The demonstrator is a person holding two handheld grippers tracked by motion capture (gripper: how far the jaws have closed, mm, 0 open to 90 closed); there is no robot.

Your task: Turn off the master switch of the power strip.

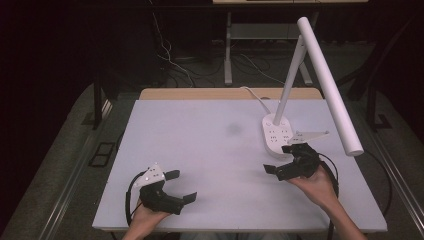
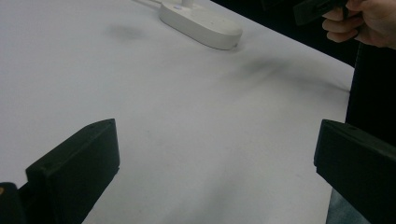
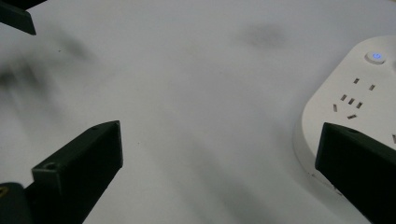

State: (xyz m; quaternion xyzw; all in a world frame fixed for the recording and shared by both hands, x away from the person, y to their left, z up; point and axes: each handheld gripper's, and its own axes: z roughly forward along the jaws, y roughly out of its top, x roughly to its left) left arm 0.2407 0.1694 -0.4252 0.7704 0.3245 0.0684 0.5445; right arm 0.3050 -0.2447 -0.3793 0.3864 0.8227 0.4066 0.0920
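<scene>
My left gripper (image 1: 181, 186) is held low over the near left part of the white table (image 1: 200, 145), open, with nothing between its jaws; in the left gripper view (image 2: 215, 140) bare table lies between them. My right gripper (image 1: 278, 159) is open at the near right, just in front of the white power strip (image 1: 277, 135). In the right gripper view (image 3: 222, 144) its right jaw overlaps the near edge of the strip (image 3: 355, 98), whose button (image 3: 376, 57) glows blue. Whether that jaw touches the strip is unclear.
A white desk lamp (image 1: 327, 80) rises from the power strip and slants out over the right side. Its cable (image 1: 255, 95) runs off the far edge. A faint grey smudge (image 1: 233, 129) marks the table's middle. Dark floor and cables lie beyond.
</scene>
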